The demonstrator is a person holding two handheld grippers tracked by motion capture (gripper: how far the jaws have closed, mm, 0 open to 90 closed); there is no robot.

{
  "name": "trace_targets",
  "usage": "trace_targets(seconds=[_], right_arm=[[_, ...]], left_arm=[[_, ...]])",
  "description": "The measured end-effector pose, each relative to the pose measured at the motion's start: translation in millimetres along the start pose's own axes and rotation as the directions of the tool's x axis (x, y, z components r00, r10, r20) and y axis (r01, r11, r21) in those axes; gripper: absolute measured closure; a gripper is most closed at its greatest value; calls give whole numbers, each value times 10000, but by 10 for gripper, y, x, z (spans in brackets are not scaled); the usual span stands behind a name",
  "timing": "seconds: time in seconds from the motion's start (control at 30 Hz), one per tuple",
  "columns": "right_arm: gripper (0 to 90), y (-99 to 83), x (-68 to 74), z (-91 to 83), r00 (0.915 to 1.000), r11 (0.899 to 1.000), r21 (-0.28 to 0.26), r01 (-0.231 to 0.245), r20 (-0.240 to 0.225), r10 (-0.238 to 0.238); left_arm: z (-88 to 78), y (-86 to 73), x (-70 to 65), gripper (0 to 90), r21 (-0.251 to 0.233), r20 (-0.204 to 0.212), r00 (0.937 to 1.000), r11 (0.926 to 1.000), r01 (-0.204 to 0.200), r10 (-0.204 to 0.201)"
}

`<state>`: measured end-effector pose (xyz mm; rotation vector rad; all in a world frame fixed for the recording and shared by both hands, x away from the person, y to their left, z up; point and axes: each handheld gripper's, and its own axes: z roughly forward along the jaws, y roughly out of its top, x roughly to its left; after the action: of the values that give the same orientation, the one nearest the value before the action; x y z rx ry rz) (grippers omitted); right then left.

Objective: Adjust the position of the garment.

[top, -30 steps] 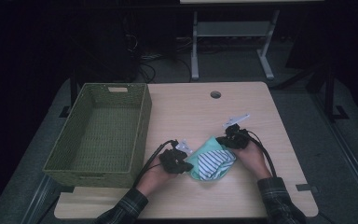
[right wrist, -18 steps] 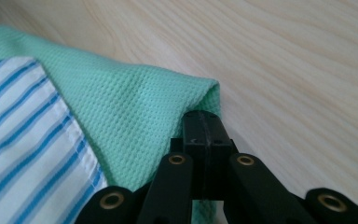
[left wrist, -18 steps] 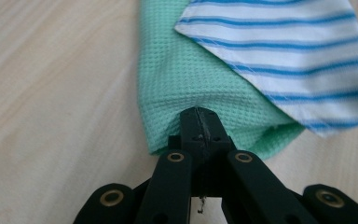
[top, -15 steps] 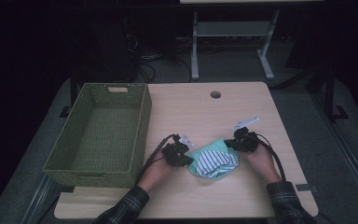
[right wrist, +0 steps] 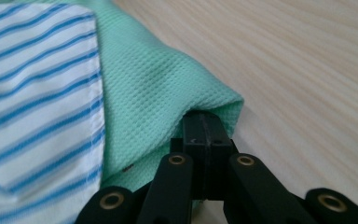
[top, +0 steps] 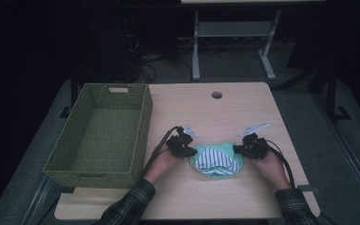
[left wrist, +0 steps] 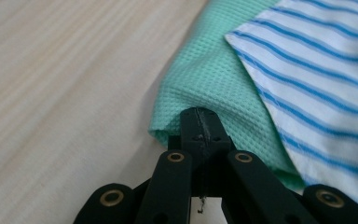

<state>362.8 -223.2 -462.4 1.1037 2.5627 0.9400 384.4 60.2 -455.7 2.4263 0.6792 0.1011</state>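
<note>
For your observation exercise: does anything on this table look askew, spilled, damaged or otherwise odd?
Nothing stands out. The green cloth with its striped cloth lies on the table, pinched at each side by the left tongs and right tongs. The basket stands upright.

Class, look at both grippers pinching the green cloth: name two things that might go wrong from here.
1. The left gripper and right gripper each pinch only an edge fold of the mint-green waffle-weave cloth; it may slip free.
2. The blue-and-white striped cloth lies loose on top and may slide off.
</note>
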Motion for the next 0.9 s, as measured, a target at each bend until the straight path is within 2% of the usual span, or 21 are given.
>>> trace_targets(seconds=[0.17,0.23,0.37,0.53,0.6,0.63,0.73,0.8,0.87,0.9], right_arm=[[899,-77,38,-65,9999,10000,69,-15,-137,16],[899,-108,68,-86,9999,10000,35,81,-129,-81],[899,-166,111,-127,9994,10000,29,58,-340,-57],[899,-234,186,-172,9986,9998,1,175,-494,-174],[899,-254,211,-197,9986,9998,-97,181,-487,-185],[899,-260,194,-233,9987,9994,-265,225,-452,-237],[899,-259,163,-272,9992,9990,-447,86,-386,-103],[899,-260,137,-314,9992,9977,-650,-212,-341,190],[899,-241,99,-352,9998,9969,-773,-110,-189,95],[899,-228,82,-375,9998,9960,-881,-175,-141,164]], left_arm=[[44,43,62,895,-227,-12,9999,9996,150,-150],[58,67,86,895,-193,7,10000,9998,18,-18],[97,110,129,895,-345,36,9999,9994,98,-97],[132,158,177,895,-406,53,10000,9992,-14,16],[118,162,175,894,-366,33,10000,9993,19,-18],[76,165,162,894,-525,2,9999,9986,105,-105],[18,164,160,892,-566,-14,10000,9984,58,-59],[-35,145,152,847,-548,-45,9999,9984,99,-101],[-85,112,129,764,-572,-124,9998,9982,149,-156],[-112,93,122,764,-548,-228,9997,9985,64,-77]])
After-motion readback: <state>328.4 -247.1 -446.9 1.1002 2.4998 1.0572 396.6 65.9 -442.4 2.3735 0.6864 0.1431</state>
